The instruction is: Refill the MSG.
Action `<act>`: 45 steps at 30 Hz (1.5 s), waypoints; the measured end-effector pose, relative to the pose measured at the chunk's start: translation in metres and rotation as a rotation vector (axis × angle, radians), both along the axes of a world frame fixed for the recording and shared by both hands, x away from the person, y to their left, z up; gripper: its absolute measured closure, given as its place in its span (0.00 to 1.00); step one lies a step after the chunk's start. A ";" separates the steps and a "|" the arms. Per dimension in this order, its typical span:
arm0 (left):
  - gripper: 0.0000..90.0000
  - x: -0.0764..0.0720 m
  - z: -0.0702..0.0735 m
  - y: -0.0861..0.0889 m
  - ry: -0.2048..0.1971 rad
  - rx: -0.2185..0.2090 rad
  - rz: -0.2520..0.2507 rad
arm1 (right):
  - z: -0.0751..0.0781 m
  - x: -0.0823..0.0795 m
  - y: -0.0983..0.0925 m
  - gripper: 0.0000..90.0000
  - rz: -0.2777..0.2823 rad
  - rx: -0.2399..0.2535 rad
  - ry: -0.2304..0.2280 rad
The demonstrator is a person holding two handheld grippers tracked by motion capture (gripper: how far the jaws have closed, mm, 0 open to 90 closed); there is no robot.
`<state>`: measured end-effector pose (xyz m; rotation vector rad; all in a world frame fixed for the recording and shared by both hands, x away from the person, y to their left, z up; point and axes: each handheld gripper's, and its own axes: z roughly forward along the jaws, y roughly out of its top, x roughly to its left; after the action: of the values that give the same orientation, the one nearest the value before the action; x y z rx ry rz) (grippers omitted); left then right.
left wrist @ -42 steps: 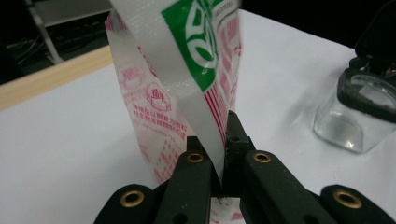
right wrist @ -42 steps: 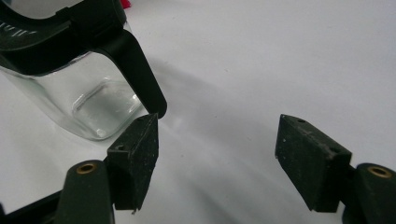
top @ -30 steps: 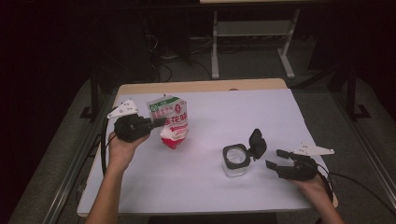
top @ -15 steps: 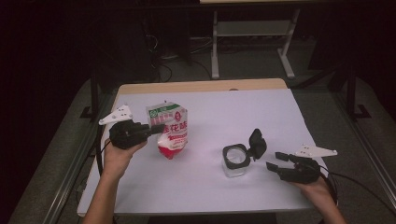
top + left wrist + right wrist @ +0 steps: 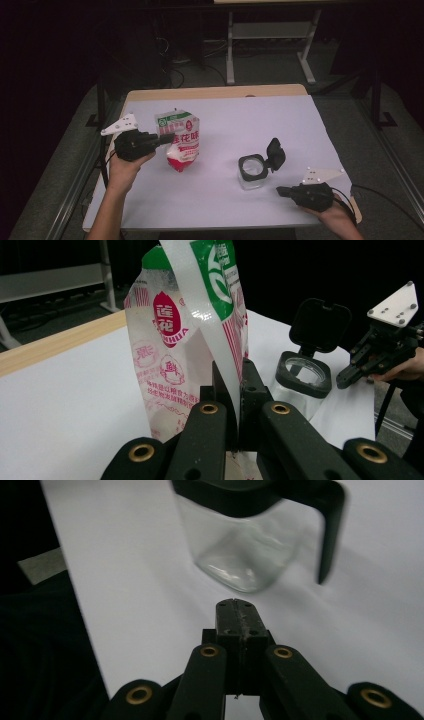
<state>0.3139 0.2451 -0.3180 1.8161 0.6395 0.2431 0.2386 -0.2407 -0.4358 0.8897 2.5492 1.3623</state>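
Observation:
A clear pouch (image 5: 183,143) printed in red and green, with white powder at its bottom, stands tilted on the white table cover (image 5: 220,120). My left gripper (image 5: 167,139) is shut on the pouch's side edge; in the left gripper view the film (image 5: 190,335) runs up between the jaws of that gripper (image 5: 234,385). A square glass jar (image 5: 251,173) with a black collar stands at the right, its black lid (image 5: 276,154) flipped open. My right gripper (image 5: 281,190) is near the front right edge, just off the jar (image 5: 240,545). Its jaws (image 5: 235,610) have just closed with nothing between them.
The wooden table edge (image 5: 215,92) shows beyond the cover. A metal stand (image 5: 270,35) and cables lie on the dark floor behind. The right gripper (image 5: 352,376) is seen past the jar (image 5: 302,382) in the left gripper view.
The right gripper has drawn back from the jar toward the front right edge, and its jaws have gone from open to shut. The left gripper and pouch have barely shifted.

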 end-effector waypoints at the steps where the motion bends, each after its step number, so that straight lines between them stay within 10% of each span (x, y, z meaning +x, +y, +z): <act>1: 1.00 0.000 0.000 0.000 0.003 -0.001 -0.001 | 0.001 -0.001 0.004 1.00 0.014 0.000 0.002; 27: 1.00 -0.005 0.002 -0.008 0.000 -0.025 -0.043 | 0.034 0.001 0.099 1.00 0.198 0.042 -0.082; 45: 1.00 -0.009 0.027 0.000 -0.027 -0.047 -0.110 | 0.057 0.033 0.151 1.00 0.068 0.056 -0.118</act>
<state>0.3044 0.2450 -0.2912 1.7934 0.5208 0.1774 0.2717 -0.0900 -0.3791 0.7148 2.4850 1.4650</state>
